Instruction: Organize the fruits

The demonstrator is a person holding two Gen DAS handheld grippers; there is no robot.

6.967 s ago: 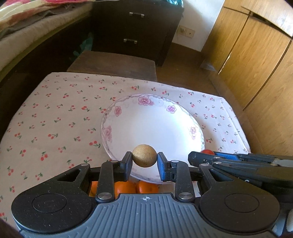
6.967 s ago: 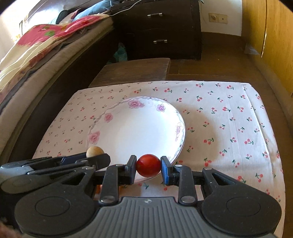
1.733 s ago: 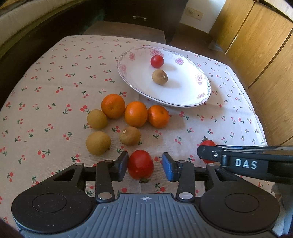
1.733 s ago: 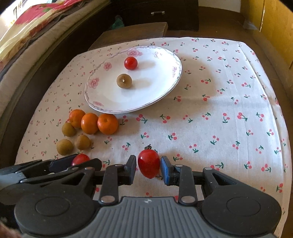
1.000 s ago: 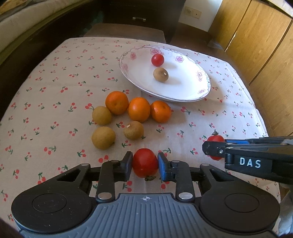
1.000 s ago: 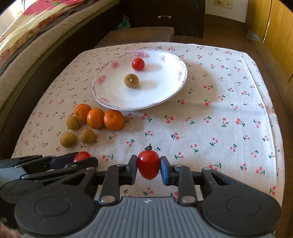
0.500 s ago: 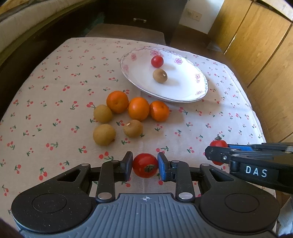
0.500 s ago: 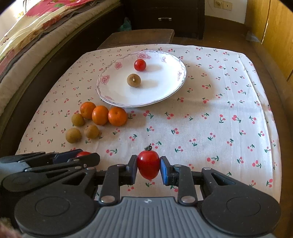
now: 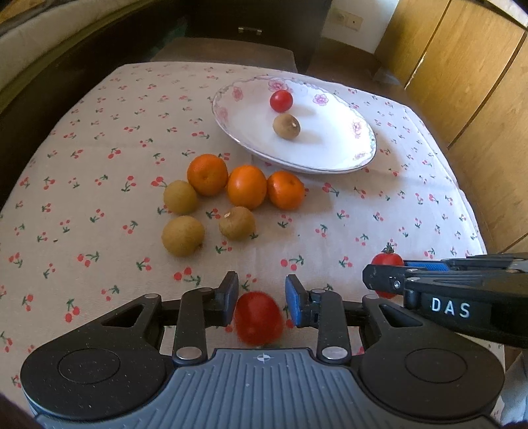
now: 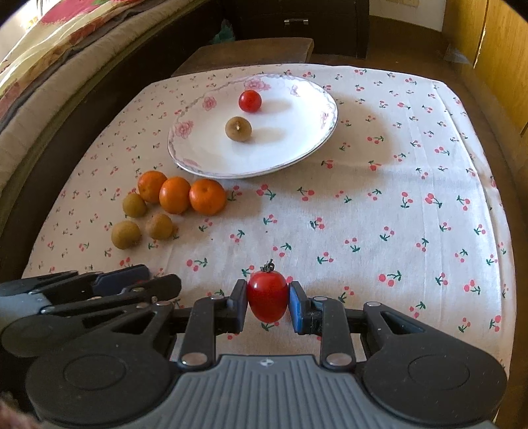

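Note:
My left gripper hovers above the near part of the cherry-print tablecloth with its jaws opening. A blurred red tomato sits low between them, free of the pads. My right gripper is shut on a stemmed cherry tomato, held just above the cloth. The white flowered plate at the back holds a small red tomato and a brown longan. Three oranges and three longans lie on the cloth in front of the plate.
A bed runs along the left side of the table. A dark dresser and a brown stool stand behind it. Wooden cabinet doors line the right. The right gripper's side lies close beside my left one.
The left jaws have parted, and the tomato they held has slipped down toward the camera and blurred. The right gripper still holds its tomato in the same place.

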